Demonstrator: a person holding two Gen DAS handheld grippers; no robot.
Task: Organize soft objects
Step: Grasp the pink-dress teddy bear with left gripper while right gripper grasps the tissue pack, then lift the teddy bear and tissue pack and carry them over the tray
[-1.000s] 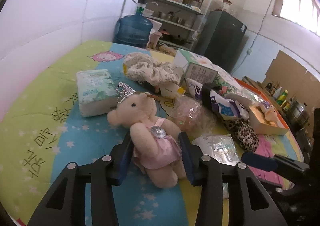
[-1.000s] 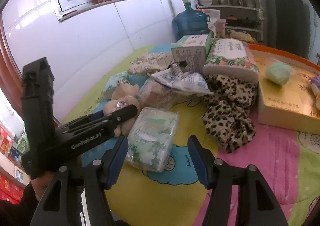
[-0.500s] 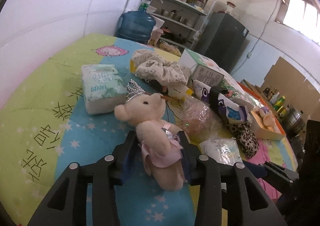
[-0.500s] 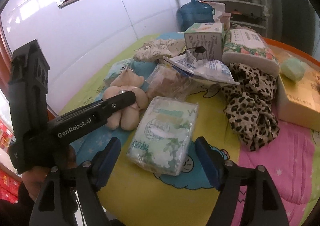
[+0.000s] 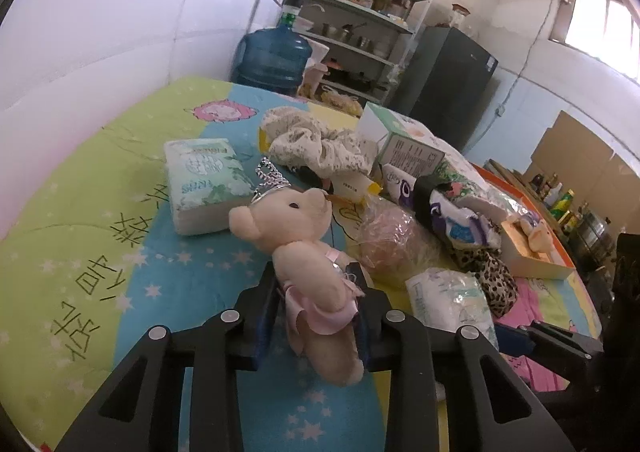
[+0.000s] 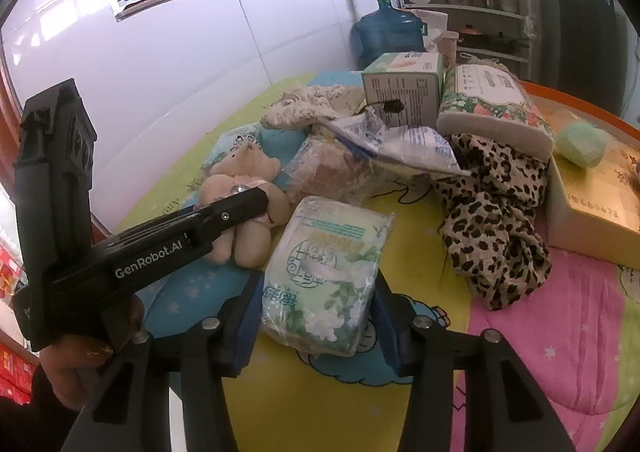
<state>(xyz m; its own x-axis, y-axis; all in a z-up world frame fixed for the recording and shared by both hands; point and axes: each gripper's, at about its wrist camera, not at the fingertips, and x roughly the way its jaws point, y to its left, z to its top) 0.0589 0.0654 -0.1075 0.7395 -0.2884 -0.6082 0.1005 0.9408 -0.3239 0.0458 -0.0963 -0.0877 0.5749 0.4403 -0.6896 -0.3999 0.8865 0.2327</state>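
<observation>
Bear (image 5: pixel 312 268) between closing left tongs (image 5: pixel 316 316)

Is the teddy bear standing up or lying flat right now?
Upright, tilted slightly: the teddy bear sits head-up, its waist between the left gripper's closing jaws.

Home kitchen; crockery shelves (image 5: pixel 360 24), fridge (image 5: pixel 452 92)

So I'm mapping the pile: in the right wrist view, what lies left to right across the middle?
Teddy bear → tissue pack → leopard cloth → tan box.
</observation>
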